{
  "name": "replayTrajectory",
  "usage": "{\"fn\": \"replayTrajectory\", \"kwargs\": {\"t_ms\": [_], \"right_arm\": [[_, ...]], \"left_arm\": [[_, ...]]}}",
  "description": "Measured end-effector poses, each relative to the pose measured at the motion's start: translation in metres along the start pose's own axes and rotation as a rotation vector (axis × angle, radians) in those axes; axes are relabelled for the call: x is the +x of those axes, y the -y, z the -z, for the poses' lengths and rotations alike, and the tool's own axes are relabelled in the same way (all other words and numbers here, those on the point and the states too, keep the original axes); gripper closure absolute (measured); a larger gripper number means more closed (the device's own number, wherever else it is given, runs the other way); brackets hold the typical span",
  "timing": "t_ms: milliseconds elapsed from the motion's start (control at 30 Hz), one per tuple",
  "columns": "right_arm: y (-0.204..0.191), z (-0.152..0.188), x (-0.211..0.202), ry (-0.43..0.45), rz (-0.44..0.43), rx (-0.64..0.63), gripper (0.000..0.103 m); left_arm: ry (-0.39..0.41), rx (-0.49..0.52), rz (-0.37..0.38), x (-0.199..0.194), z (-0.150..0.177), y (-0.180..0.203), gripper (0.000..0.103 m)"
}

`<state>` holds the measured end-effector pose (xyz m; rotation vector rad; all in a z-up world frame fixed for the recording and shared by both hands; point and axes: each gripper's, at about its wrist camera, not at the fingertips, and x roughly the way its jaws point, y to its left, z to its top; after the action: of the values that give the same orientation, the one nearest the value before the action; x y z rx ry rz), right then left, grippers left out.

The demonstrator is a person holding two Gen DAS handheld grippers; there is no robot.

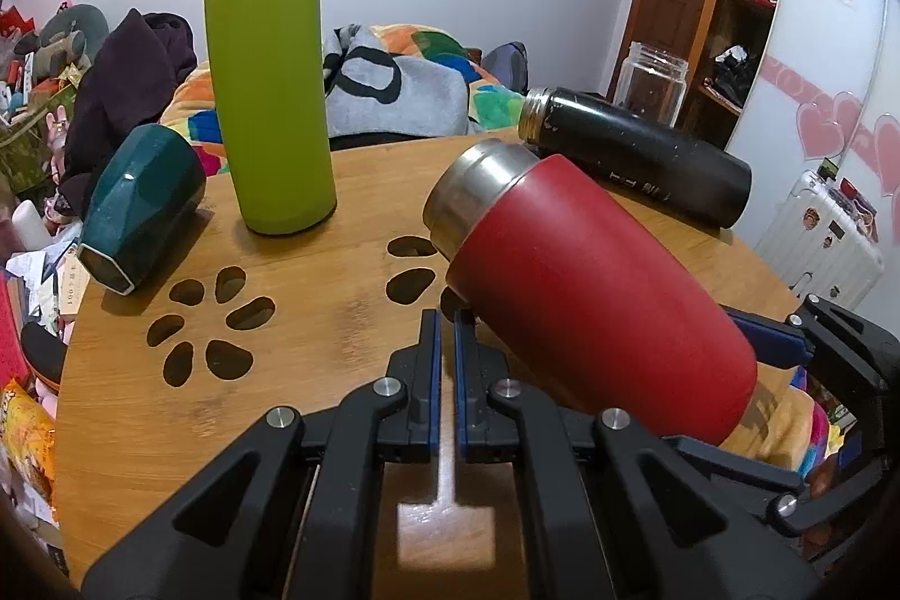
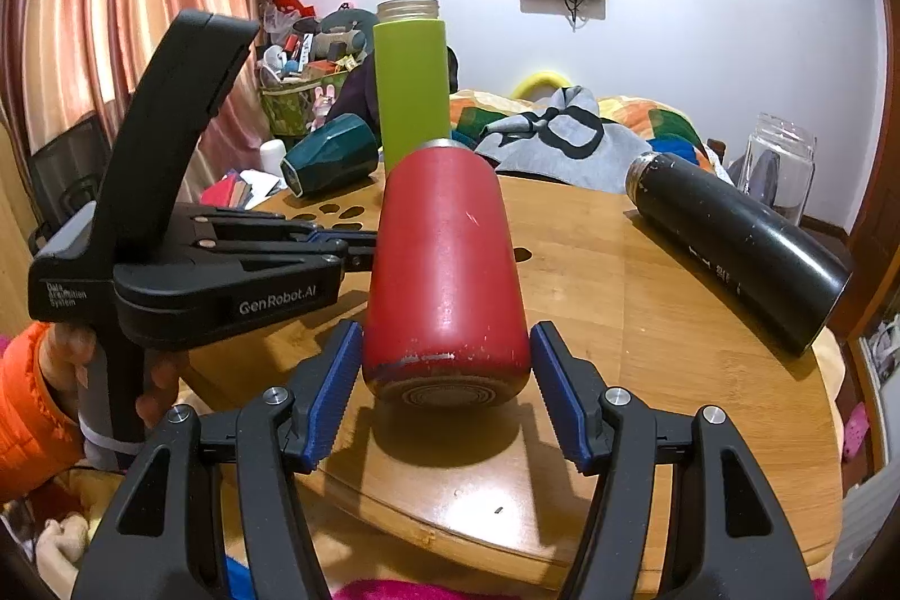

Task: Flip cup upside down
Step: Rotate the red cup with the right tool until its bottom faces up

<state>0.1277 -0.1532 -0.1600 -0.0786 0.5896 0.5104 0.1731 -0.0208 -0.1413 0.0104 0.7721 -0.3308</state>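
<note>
We see a round wooden table (image 1: 349,319); on it a green bottle (image 1: 267,94) at eleven o'clock, upright, a teal cup (image 1: 140,212) at nine, toppled, and a black flask (image 1: 635,156) at two, lying flat.
</note>
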Motion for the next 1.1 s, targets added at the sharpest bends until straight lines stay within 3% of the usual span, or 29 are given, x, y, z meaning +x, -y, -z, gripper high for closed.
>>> {"fn": "replayTrajectory", "kwargs": {"t_ms": [667, 833, 1100], "right_arm": [[0.005, -0.001, 0.000, 0.010, -0.008, 0.031, 0.045], [0.007, 0.004, 0.005, -0.021, -0.042, 0.052, 0.043], [0.003, 0.005, 0.011, -0.032, 0.004, 0.041, 0.044]], "left_arm": [[-0.026, 0.026, -0.012, 0.007, 0.007, 0.003, 0.100], [0.033, 0.041, -0.026, -0.015, 0.010, 0.002, 0.100], [0.129, 0.106, 0.024, -0.047, 0.006, 0.022, 0.100]]}}
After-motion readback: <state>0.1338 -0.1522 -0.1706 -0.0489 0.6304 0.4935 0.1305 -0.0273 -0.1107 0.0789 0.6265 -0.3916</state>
